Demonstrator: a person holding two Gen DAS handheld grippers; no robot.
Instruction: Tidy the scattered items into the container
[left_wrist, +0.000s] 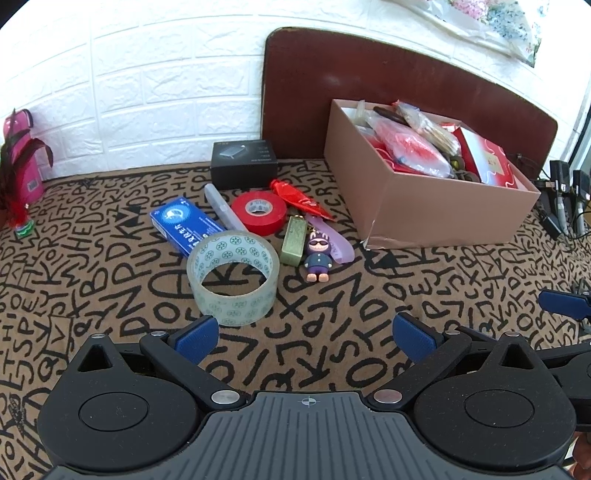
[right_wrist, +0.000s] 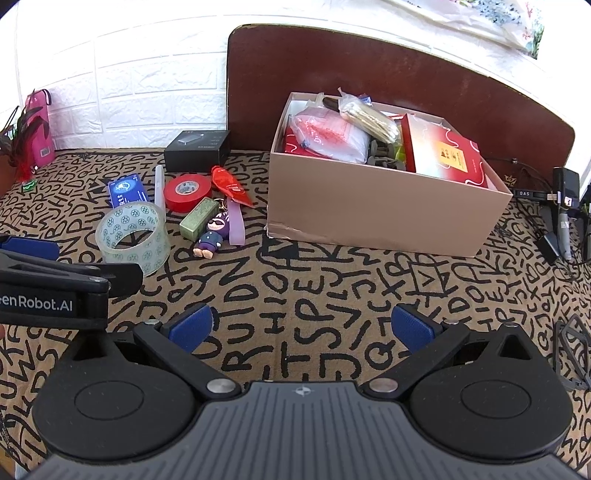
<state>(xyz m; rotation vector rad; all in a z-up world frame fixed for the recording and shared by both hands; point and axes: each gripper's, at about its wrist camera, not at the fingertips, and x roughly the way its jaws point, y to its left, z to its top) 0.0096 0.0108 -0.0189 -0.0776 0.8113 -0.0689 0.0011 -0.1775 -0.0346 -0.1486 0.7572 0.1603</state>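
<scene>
Looking through the left wrist view, we hold our left gripper (left_wrist: 304, 338) low at the bottom centre, its blue pads spread wide with nothing between them. Just above the left pad stands the clear tape roll (left_wrist: 232, 278). Behind it, toward the middle of the frame, lie the blue box (left_wrist: 184, 229), red tape (left_wrist: 259, 213), a red packet (left_wrist: 295, 197), a green block (left_wrist: 293, 240) and a figure keychain (left_wrist: 317, 256), all close together. A black box (left_wrist: 243, 164) sits by the wall in the upper middle. The cardboard box (left_wrist: 436, 210), already stuffed, fills the right of the frame on the lettered cloth (left_wrist: 332, 369).

In the right wrist view, our right gripper (right_wrist: 301, 328) is at the bottom centre, likewise gaping and empty. The cardboard box (right_wrist: 384, 214) sits upper right of centre. The scattered items cluster at the middle left: clear tape roll (right_wrist: 135, 236), red tape (right_wrist: 187, 192), green block (right_wrist: 198, 223), keychain (right_wrist: 212, 238). The left gripper's (right_wrist: 29, 248) side intrudes at the left edge.
</scene>
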